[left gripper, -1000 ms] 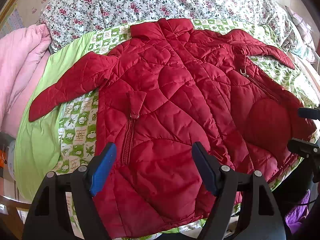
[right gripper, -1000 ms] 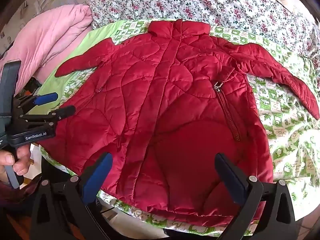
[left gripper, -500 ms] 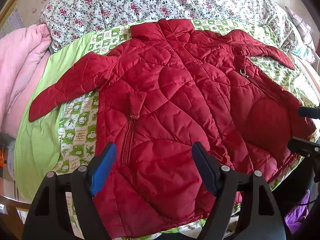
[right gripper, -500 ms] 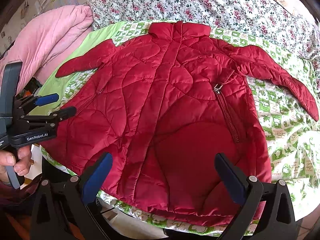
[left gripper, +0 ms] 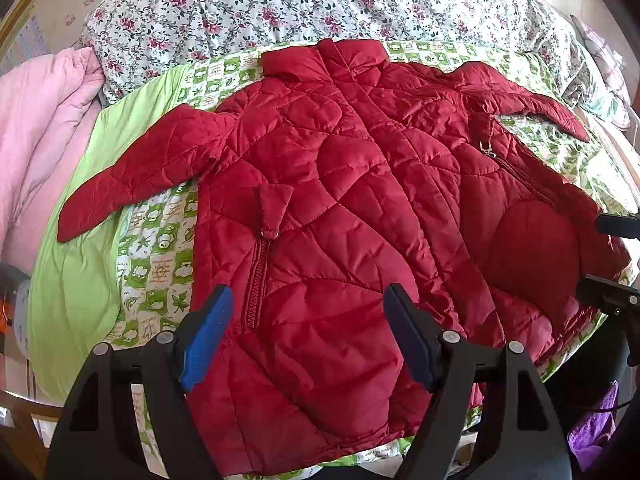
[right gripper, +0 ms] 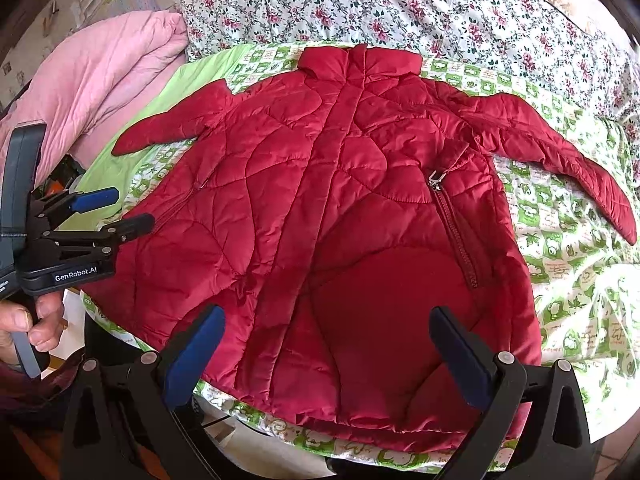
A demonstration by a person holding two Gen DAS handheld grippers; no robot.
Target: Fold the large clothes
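At nine o'clock in both views a bunched pink quilt lies against a plain lime-green sheet. In the right wrist view, also at nine o'clock, a person's hand grips the handle of the left gripper, whose two fingers stand apart with nothing between them, their tips just beside the jacket's lower edge. In its own view the left gripper hangs over the jacket's near hem at six o'clock, tongs spread and pinching nothing.

In the centre, the red quilted jacket lies flat and front-up on a green-and-white patterned sheet, collar at twelve o'clock, hem at six, both sleeves spread outward toward nine and three. Its front is closed, and a pocket zipper runs down each side. A floral bedcover fills the band beyond the collar.

The right gripper hovers over the hem at six o'clock in its own view, tongs spread wide and empty; its fingers also poke in at three o'clock of the left wrist view.
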